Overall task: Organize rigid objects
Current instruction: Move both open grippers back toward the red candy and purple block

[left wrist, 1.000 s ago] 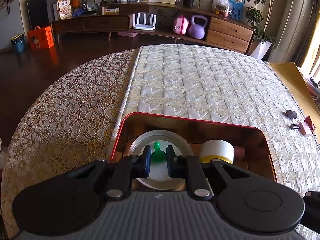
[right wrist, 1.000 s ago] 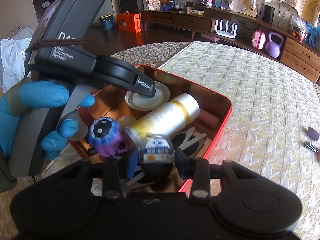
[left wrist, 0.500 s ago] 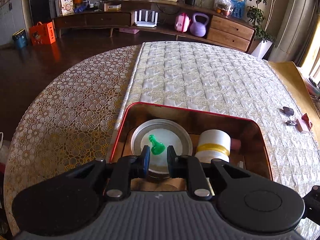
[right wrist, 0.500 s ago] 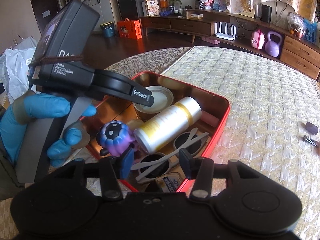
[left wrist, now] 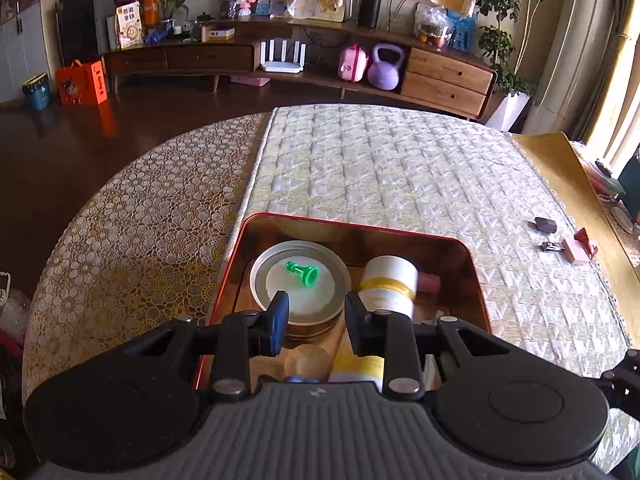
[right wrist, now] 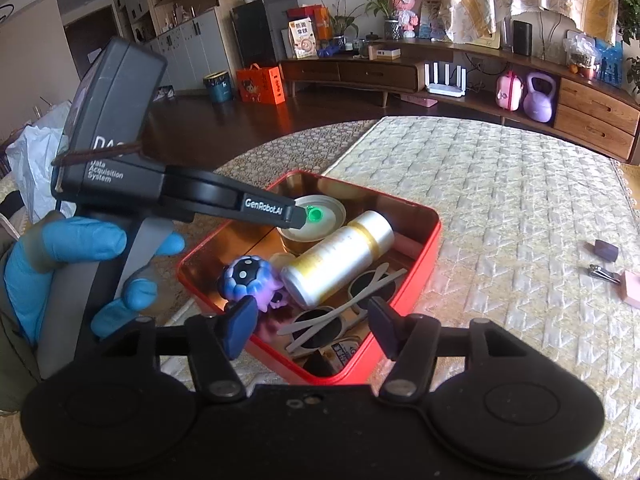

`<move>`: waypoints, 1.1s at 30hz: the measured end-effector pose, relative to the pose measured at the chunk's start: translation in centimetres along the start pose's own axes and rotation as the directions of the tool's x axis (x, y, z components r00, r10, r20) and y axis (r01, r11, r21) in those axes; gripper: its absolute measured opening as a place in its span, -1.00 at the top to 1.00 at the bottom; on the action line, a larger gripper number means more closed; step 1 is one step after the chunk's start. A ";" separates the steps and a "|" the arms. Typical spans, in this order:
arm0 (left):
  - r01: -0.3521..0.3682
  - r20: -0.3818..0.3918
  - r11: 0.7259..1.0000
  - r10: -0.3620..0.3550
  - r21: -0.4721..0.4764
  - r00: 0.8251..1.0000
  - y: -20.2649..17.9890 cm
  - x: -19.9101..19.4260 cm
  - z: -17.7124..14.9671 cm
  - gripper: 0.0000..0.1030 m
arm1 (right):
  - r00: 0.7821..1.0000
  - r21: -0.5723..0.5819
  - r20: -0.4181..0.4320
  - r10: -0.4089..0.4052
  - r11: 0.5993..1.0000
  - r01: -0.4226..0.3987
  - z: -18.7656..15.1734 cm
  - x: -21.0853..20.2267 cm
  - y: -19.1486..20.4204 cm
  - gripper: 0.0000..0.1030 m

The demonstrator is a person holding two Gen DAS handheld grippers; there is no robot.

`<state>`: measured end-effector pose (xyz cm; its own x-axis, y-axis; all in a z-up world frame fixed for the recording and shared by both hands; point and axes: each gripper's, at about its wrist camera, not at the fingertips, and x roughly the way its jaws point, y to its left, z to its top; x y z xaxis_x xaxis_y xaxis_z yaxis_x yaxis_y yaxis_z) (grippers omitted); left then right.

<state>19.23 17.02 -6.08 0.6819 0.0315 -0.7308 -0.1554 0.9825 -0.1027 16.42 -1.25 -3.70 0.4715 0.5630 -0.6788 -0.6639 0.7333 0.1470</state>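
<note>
A red tin box [right wrist: 416, 264] [left wrist: 476, 276] stands on the table. In it lie a round lidded tin [left wrist: 300, 284], a green chess pawn [left wrist: 303, 271] on that lid, a white and gold bottle [right wrist: 340, 256] [left wrist: 390, 280], a purple toy [right wrist: 248, 280], white sunglasses [right wrist: 344, 312] and a small dark jar [right wrist: 340, 354]. My left gripper [left wrist: 316, 320] is open and empty just above the tin's near side. It also shows in the right wrist view [right wrist: 296, 218]. My right gripper [right wrist: 312, 330] is open and empty above the box's near corner.
A small dark block [right wrist: 604, 250], nail clippers [right wrist: 604, 274] and a pink box [right wrist: 632, 290] lie on the quilted cloth at the right. The table's round edge drops to the dark floor at the left. A sideboard stands at the back.
My left gripper opened, let go of the green pawn onto the round lid and drew back. My right gripper opened, dropped the small dark jar into the box and lifted away.
</note>
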 end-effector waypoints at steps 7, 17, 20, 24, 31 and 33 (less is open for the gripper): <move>0.027 0.027 1.000 -0.027 0.010 0.999 -1.7 -2.5 -0.6 -0.04 | 0.999 0.029 0.044 -0.004 1.000 0.002 -0.7 -2.8 -1.1 -0.35; 0.065 0.085 0.997 -0.067 0.028 0.994 -5.7 -5.4 -1.4 -0.54 | 0.992 0.108 0.113 -0.048 0.993 0.036 -2.8 -7.1 -4.1 -0.68; 0.085 0.085 0.995 -0.089 0.043 0.992 -7.2 -5.8 -1.7 -0.54 | 0.988 0.130 0.139 -0.071 0.990 0.053 -3.5 -8.5 -5.3 -0.75; 0.109 0.083 0.992 -0.114 0.067 0.990 -9.4 -6.0 -2.0 -0.60 | 0.979 0.163 0.164 -0.117 0.982 0.090 -4.5 -9.9 -7.1 -0.98; 0.147 0.068 0.981 -0.157 0.129 0.985 -13.1 -5.5 -2.3 -0.60 | 0.967 0.185 0.170 -0.187 0.970 0.155 -5.8 -11.7 -10.6 -1.00; 0.158 0.063 0.977 -0.168 0.142 0.984 -14.2 -5.3 -2.1 -0.60 | 0.965 0.193 0.169 -0.201 0.967 0.167 -6.1 -12.2 -12.0 -1.00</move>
<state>16.34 2.53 -2.16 0.7418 -0.1226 -0.6593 0.0575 0.9912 -0.1196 15.08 -19.23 -1.53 0.6865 0.4604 -0.5628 -0.4506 0.8769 0.1677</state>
